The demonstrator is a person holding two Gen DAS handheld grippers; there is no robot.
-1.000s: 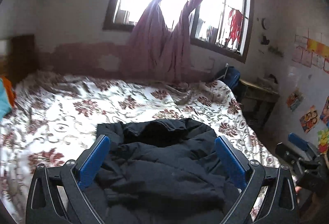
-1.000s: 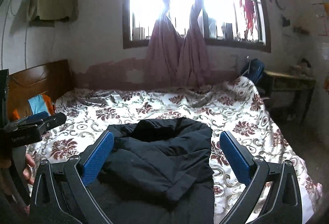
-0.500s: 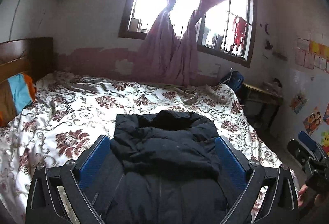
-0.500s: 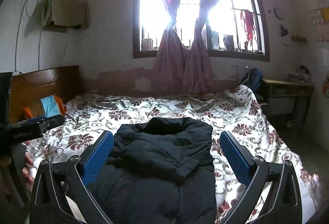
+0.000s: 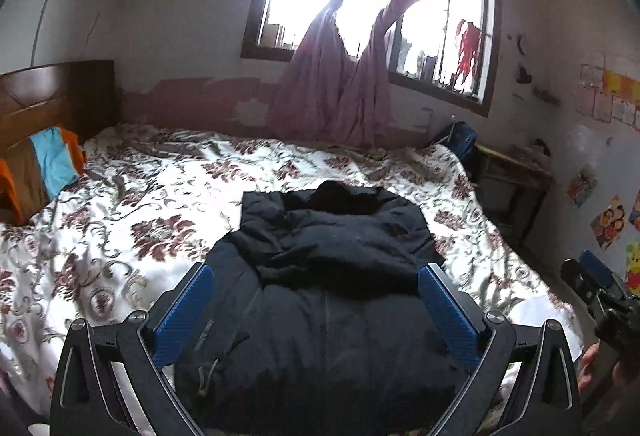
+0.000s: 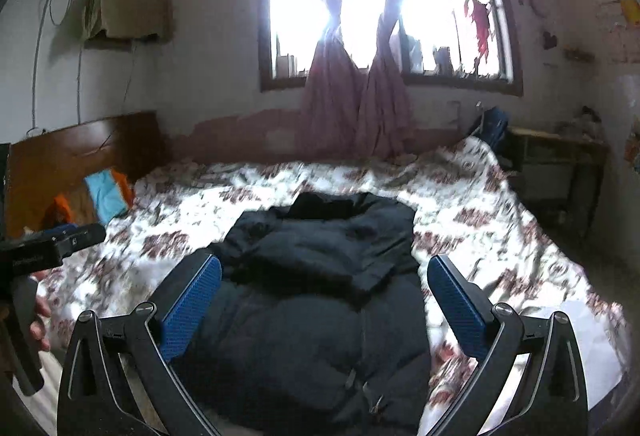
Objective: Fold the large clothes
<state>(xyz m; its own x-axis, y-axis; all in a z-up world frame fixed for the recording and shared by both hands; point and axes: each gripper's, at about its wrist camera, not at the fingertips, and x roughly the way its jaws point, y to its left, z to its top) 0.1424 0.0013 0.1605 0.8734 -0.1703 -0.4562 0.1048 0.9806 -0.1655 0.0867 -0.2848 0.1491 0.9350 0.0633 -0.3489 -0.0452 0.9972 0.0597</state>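
Note:
A black puffer jacket (image 5: 332,284) lies on the floral bedspread (image 5: 132,220), collar toward the window, sleeves folded across its chest. It also shows in the right wrist view (image 6: 320,292). My left gripper (image 5: 316,296) is open and empty, held above the jacket's lower half. My right gripper (image 6: 324,296) is open and empty, also above the jacket. The right gripper appears at the right edge of the left wrist view (image 5: 600,292); the left gripper appears at the left edge of the right wrist view (image 6: 52,248).
A wooden headboard (image 5: 56,96) and an orange and blue pillow (image 5: 40,168) are at the left. A window with tied pink curtains (image 5: 344,76) is behind the bed. A desk (image 5: 512,172) with a dark bag (image 5: 460,140) stands at the right.
Both grippers have pulled back and risen from the jacket, so more of the bed and room shows. The jacket lies flatter, with its lower half in view.

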